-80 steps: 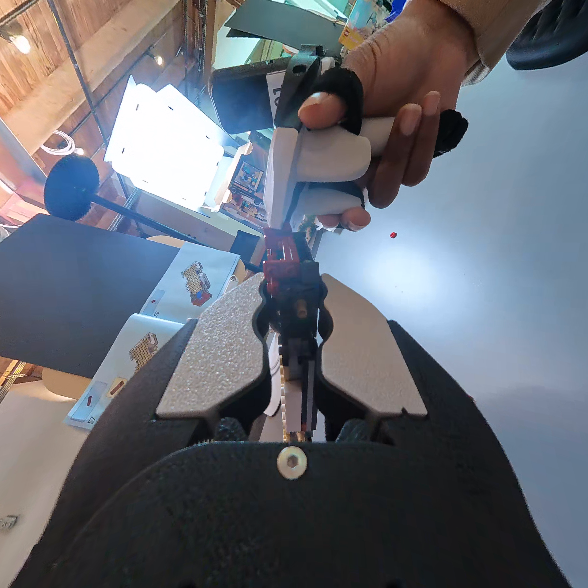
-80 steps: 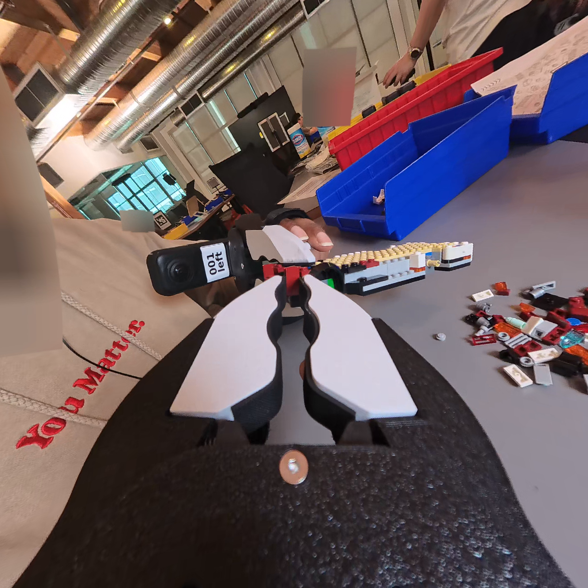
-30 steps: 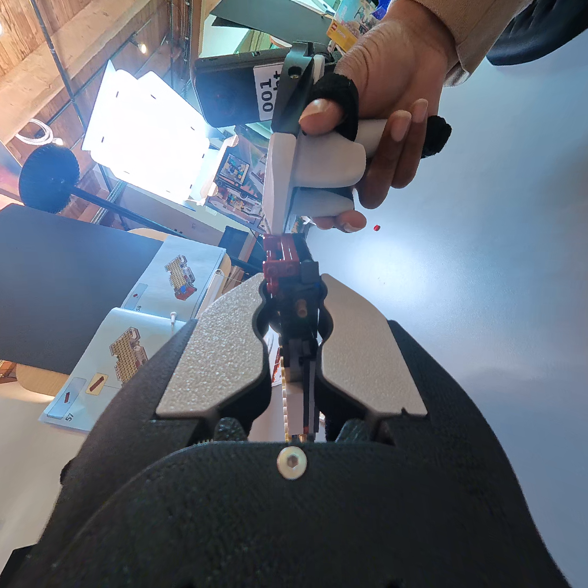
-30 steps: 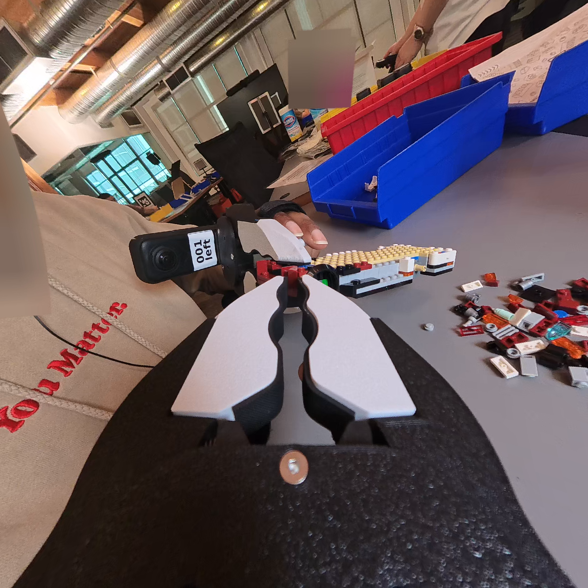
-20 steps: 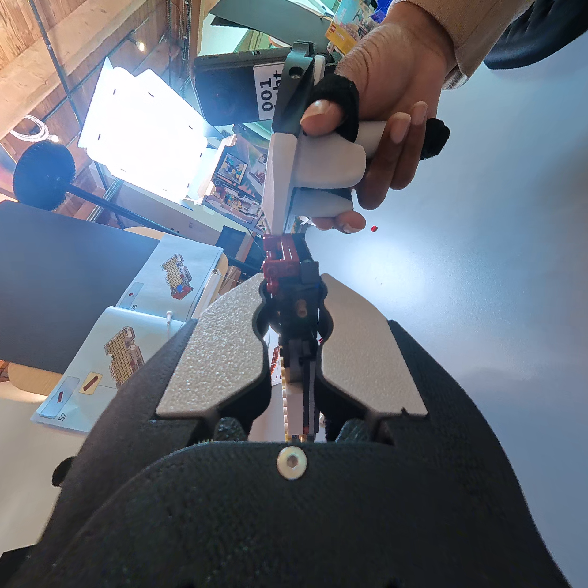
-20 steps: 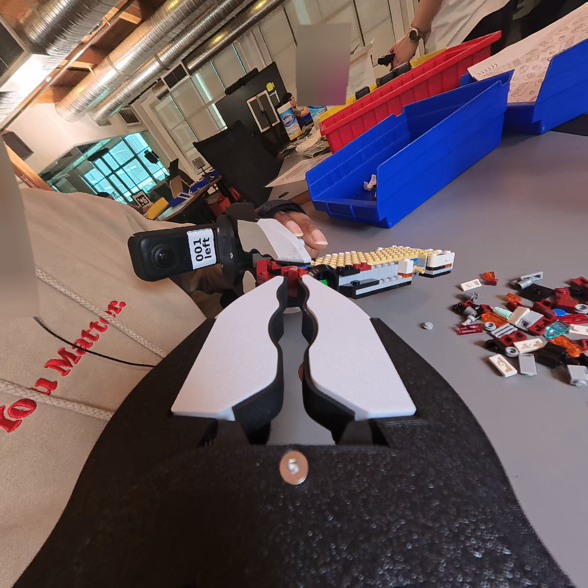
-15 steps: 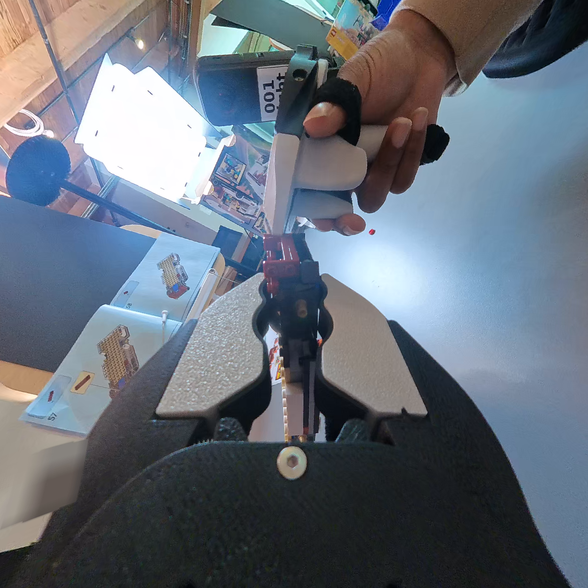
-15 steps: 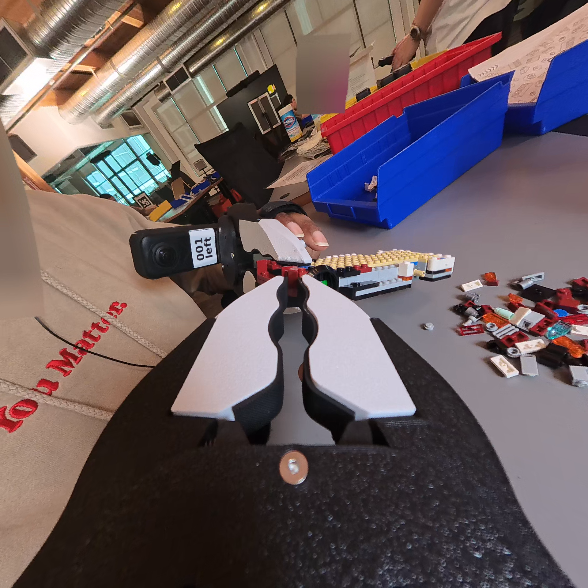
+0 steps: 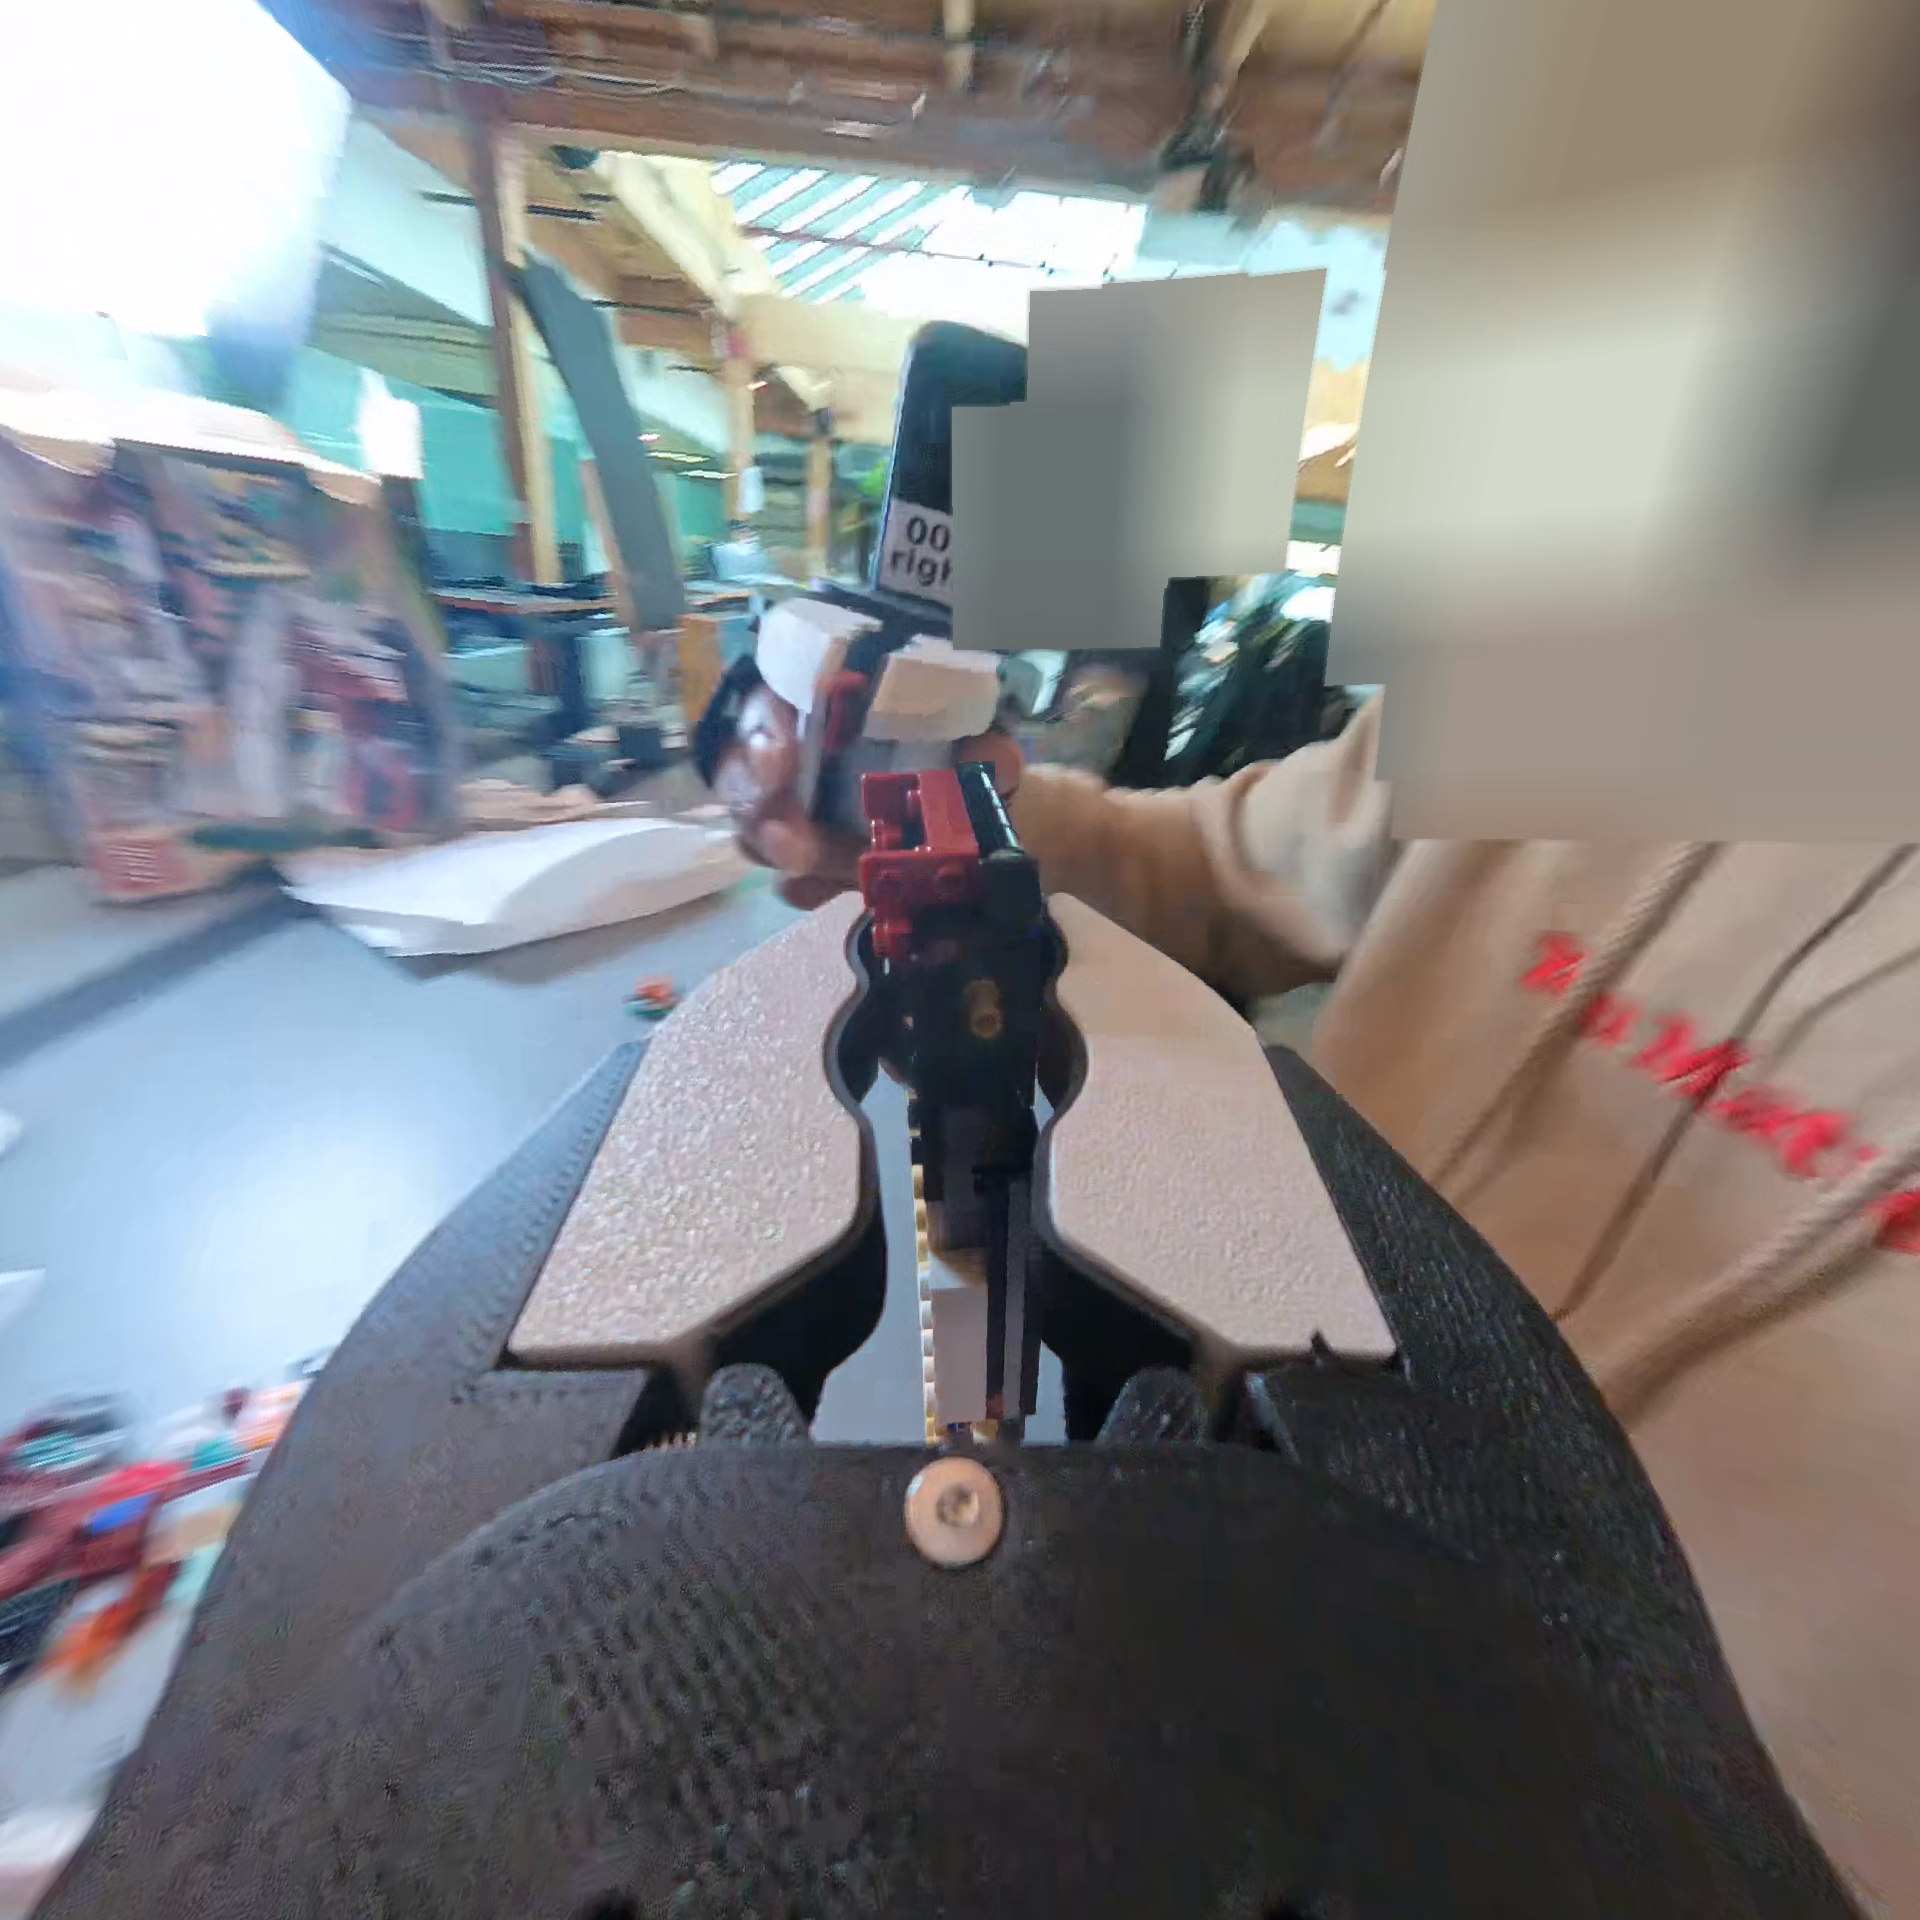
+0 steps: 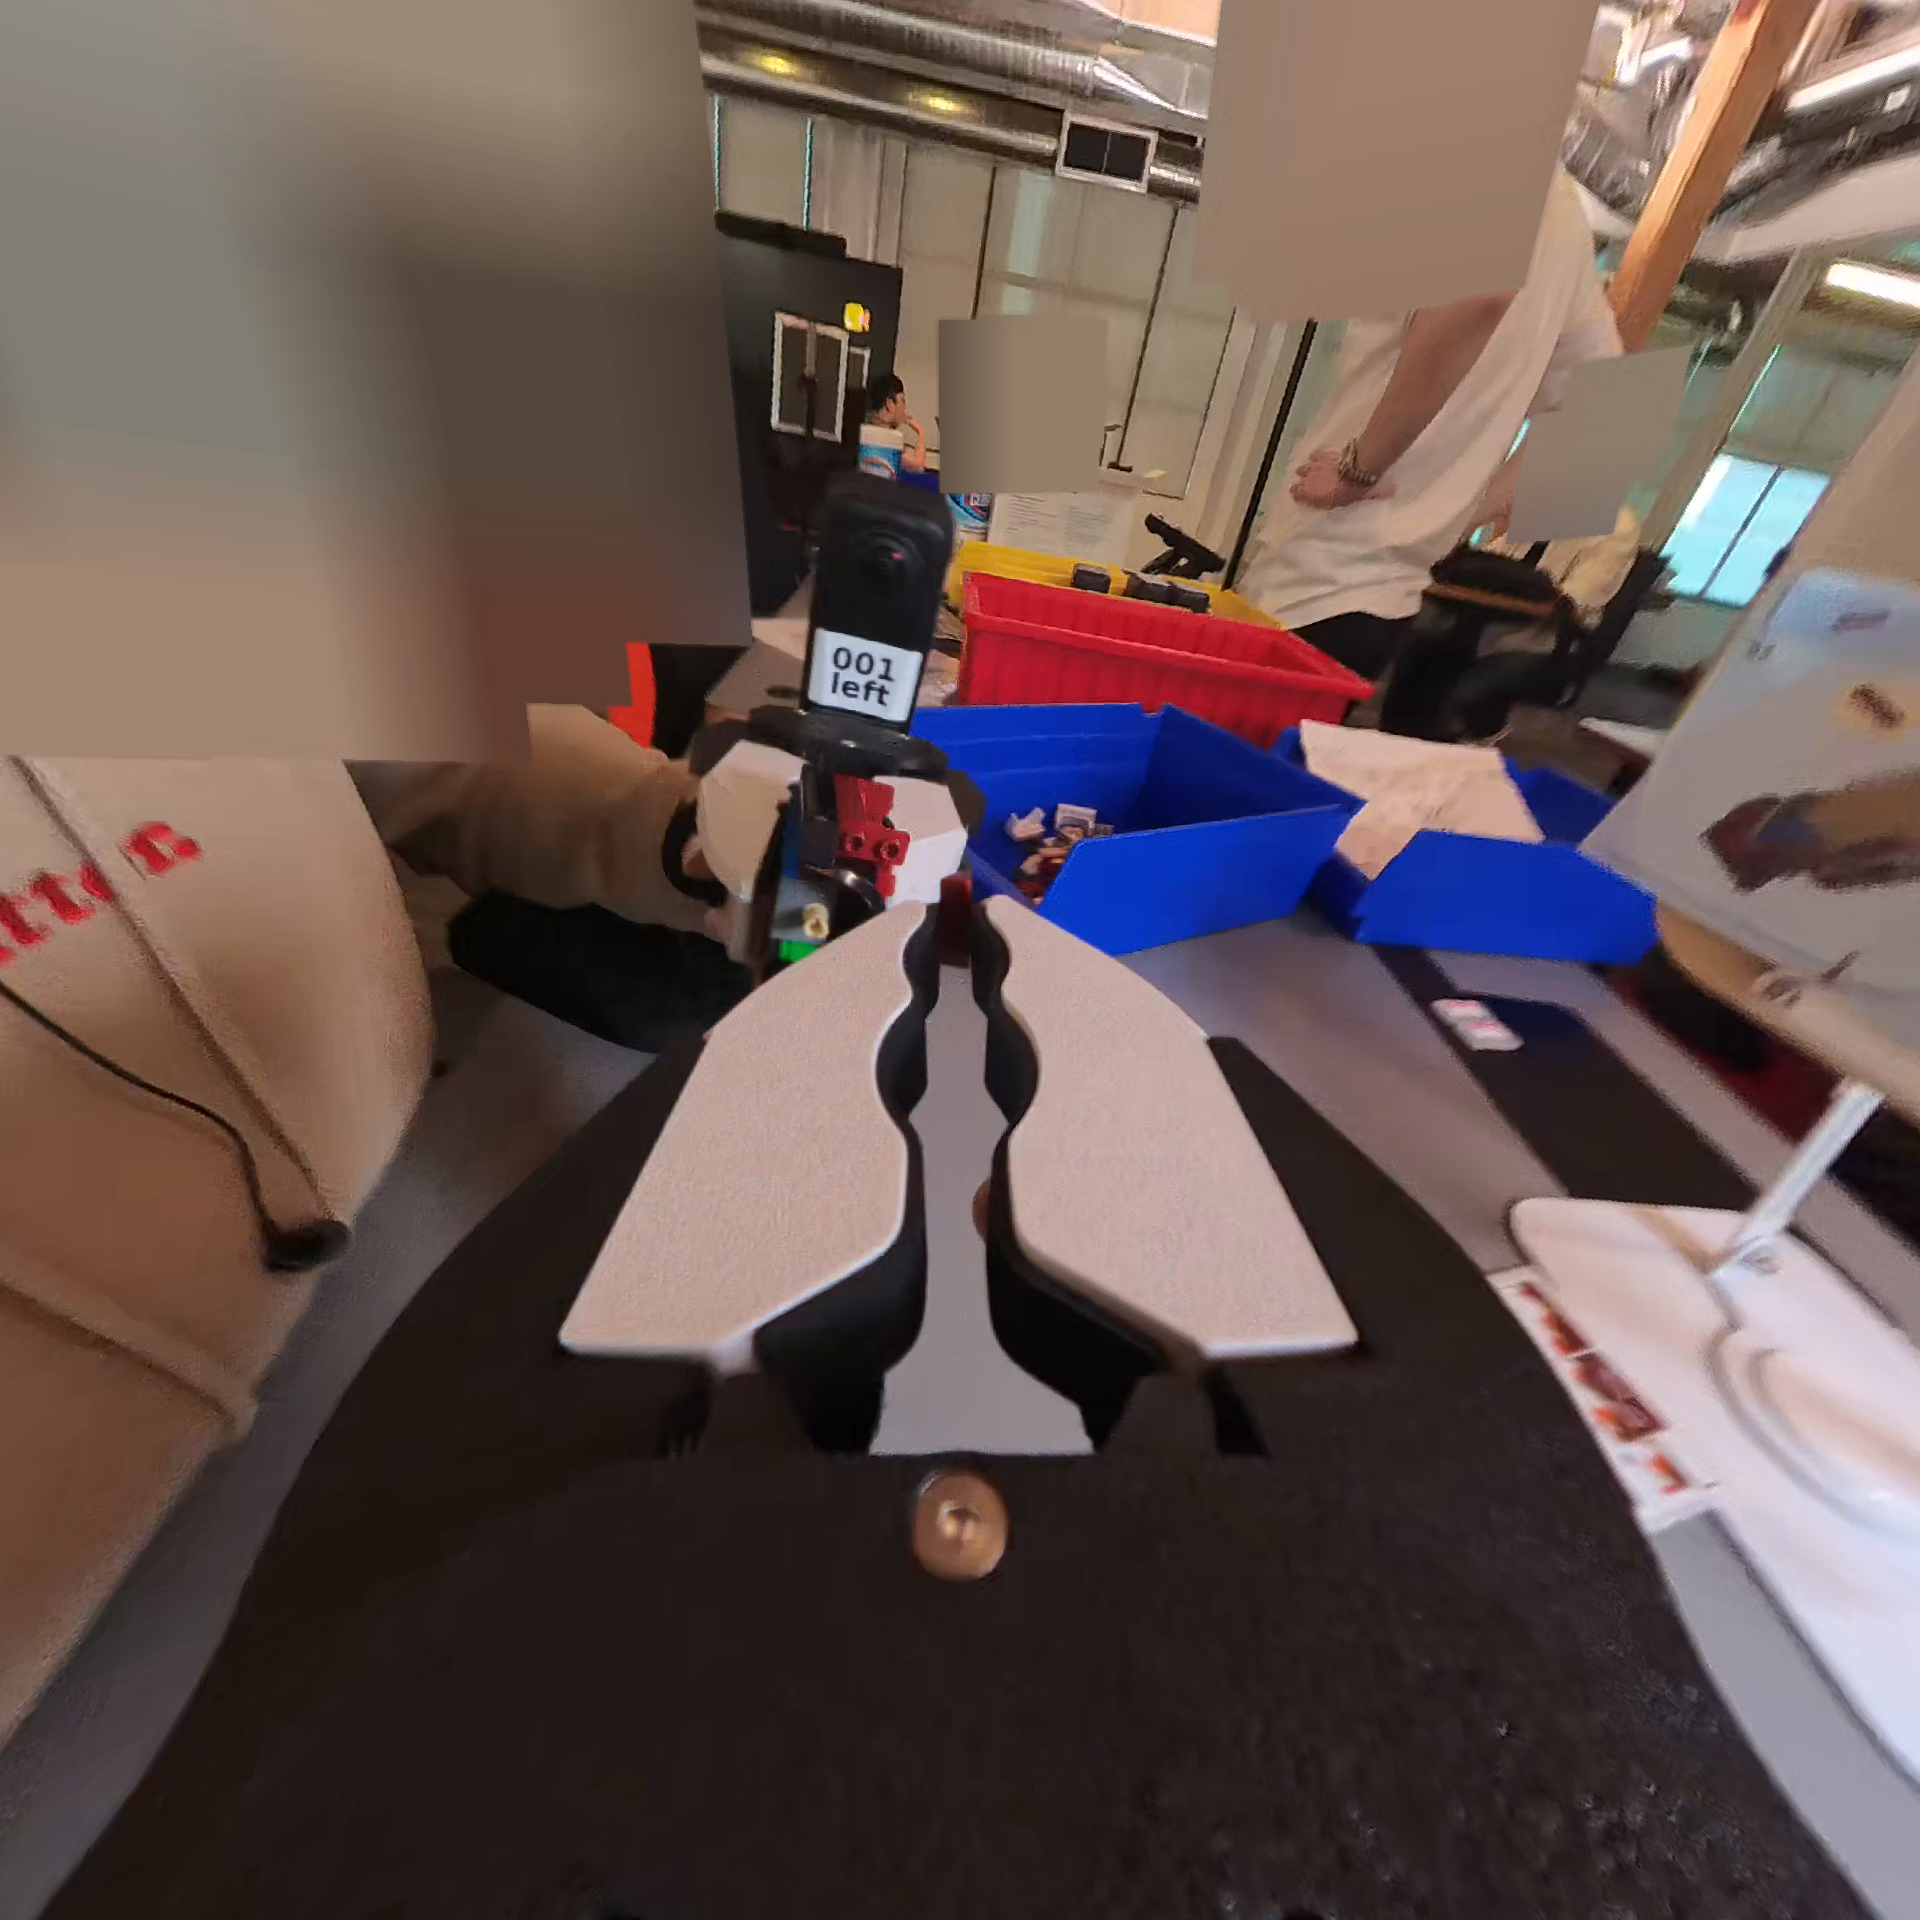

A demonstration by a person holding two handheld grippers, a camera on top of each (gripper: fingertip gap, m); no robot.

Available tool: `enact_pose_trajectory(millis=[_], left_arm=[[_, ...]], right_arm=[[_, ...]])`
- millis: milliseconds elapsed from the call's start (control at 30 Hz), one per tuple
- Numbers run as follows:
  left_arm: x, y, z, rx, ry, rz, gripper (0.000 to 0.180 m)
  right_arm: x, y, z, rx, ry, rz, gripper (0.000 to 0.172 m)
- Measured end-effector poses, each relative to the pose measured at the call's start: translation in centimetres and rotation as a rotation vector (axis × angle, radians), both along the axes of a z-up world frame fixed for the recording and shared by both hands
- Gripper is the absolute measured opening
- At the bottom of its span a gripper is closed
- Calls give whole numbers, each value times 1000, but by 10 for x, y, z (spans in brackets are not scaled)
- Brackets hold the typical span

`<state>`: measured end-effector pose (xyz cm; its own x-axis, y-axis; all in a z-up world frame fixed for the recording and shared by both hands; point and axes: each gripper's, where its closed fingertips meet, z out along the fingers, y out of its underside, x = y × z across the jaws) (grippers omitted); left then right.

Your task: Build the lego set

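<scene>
Left gripper [image 9: 954, 940] clamping one brick model [image 9: 961, 997], right gripper [image 10: 954, 920] pinching one dark-red piece [image 10: 953, 914], two blue bins [image 10: 1164, 821], one red bin [image 10: 1132, 649]

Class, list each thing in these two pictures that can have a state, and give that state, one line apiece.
Left gripper: shut on the brick model, held off the table.
Right gripper: shut on a small dark red piece.
Nearest blue bin: open-topped, loose pieces inside.
Red bin: open-topped, contents hidden.
</scene>
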<state>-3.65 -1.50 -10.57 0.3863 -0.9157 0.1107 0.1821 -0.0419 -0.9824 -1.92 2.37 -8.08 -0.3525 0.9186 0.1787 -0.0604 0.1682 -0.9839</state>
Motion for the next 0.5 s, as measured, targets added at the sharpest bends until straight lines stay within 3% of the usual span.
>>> enact_pose_trajectory(millis=[100, 200, 500], left_arm=[[6, -8, 6, -118, -162, -165, 27], [12, -12, 1, -210, -221, -258, 27], [15, -15, -12, -277, -250, -317, 27]], right_arm=[[-2, -18, 2, 174, 41, 23, 5], [-3, -30, -4, 265, 72, 23, 5], [-4, -39, -21, 390, 42, 19, 5]])
